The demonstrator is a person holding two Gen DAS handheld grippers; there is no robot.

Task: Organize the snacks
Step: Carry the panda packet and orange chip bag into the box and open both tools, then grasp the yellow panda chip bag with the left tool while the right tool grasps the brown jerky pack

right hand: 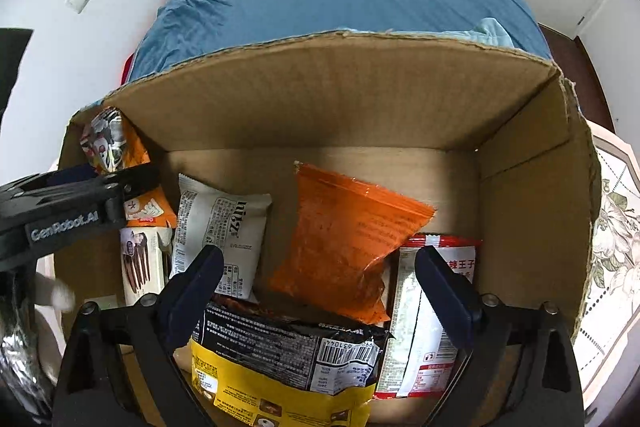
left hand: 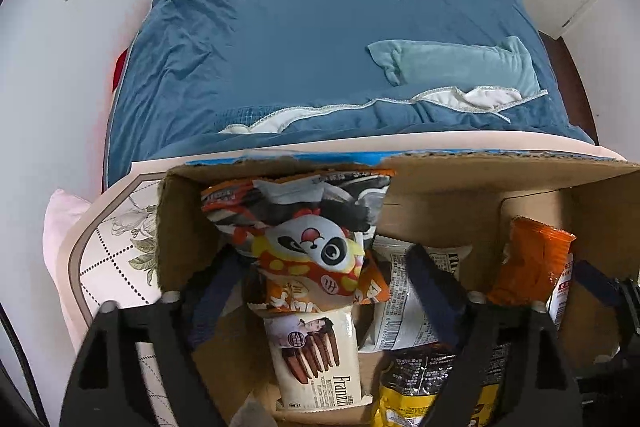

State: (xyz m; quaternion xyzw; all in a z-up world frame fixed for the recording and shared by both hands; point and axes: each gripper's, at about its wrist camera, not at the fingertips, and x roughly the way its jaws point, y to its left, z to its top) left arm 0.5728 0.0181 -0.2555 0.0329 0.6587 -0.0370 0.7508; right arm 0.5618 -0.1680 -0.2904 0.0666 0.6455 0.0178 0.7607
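Nearest my right-hand lens lies the black-and-yellow packet (right hand: 280, 367), flat on the floor of the cardboard box (right hand: 320, 99) at six o'clock, directly under my right gripper (right hand: 320, 279). Its fingers stand wide with nothing pressed between them; the packet lies loose below. Above it, toward twelve o'clock, the orange pouch (right hand: 344, 239) leans over a red-and-white packet (right hand: 428, 315) at four o'clock, and a white wrapper (right hand: 220, 231) sits at ten o'clock.

My left gripper (left hand: 320, 279) hangs over the box's other end, pointing straight down. Its fingers are also spread wide, either side of the panda bag (left hand: 316, 239), which stands propped against the box wall at twelve o'clock, and I cannot see the pads touching it. Just below the bag, at six o'clock, the white biscuit pack (left hand: 316, 355) lies flat.

Judging by this, the sorting is well along: at least seven snacks are already inside the box, which stands on a flower-patterned worktop (left hand: 116, 267) in front of a bed with a blue cover (left hand: 320, 47). No stray snacks show outside the box in either view, though much of the worktop is hidden, so I cannot say whether any remain. What may be left is tidying the leaning packs.
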